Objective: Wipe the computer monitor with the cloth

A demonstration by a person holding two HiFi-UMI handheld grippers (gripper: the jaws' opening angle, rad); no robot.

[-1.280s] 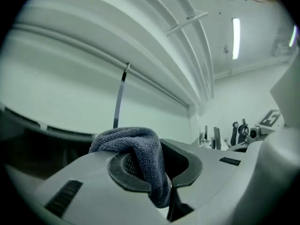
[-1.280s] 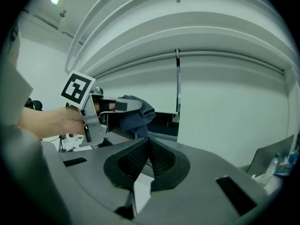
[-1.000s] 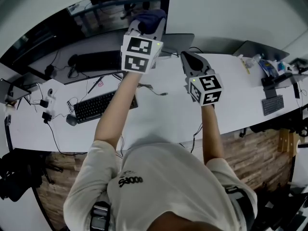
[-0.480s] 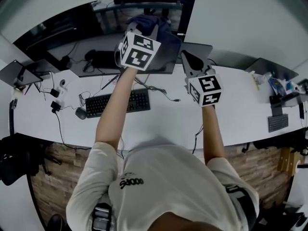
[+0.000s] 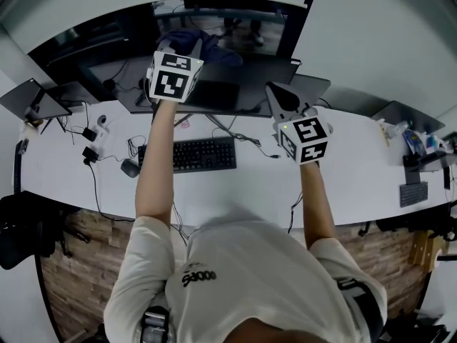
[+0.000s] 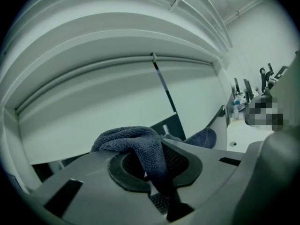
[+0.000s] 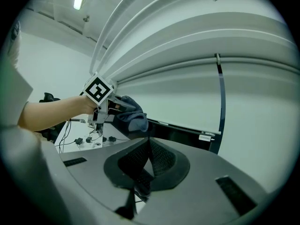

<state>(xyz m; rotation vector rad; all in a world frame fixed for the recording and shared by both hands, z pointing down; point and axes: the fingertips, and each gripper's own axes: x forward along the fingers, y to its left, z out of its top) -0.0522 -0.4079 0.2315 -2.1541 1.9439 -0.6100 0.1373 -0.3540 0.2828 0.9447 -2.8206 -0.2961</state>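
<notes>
The wide dark monitor point(image 5: 107, 45) stands along the back of the white desk point(image 5: 357, 174). My left gripper point(image 5: 194, 48) is raised in front of its screen, right of the middle, and is shut on a dark blue cloth point(image 5: 214, 48) that lies against the glass. In the left gripper view the cloth point(image 6: 136, 142) is bunched over the left gripper point(image 6: 157, 172). My right gripper point(image 5: 275, 90) hovers by the monitor's lower right corner, shut and empty. The right gripper view shows the right gripper point(image 7: 149, 161) closed, with the cloth point(image 7: 131, 116) ahead of it at the screen.
A black keyboard point(image 5: 189, 154) and a mouse point(image 5: 129, 167) lie below the monitor, with cables and adapters point(image 5: 91, 143) to the left. A tilted laptop point(image 5: 28, 98) stands at far left. A grey screen back point(image 5: 314, 88) and small items point(image 5: 421, 148) are at the right.
My left gripper has carried the cloth leftward across the screen. The head view has swung so that more of the monitor and the keyboard shows. The right gripper stays near the monitor's right end.
</notes>
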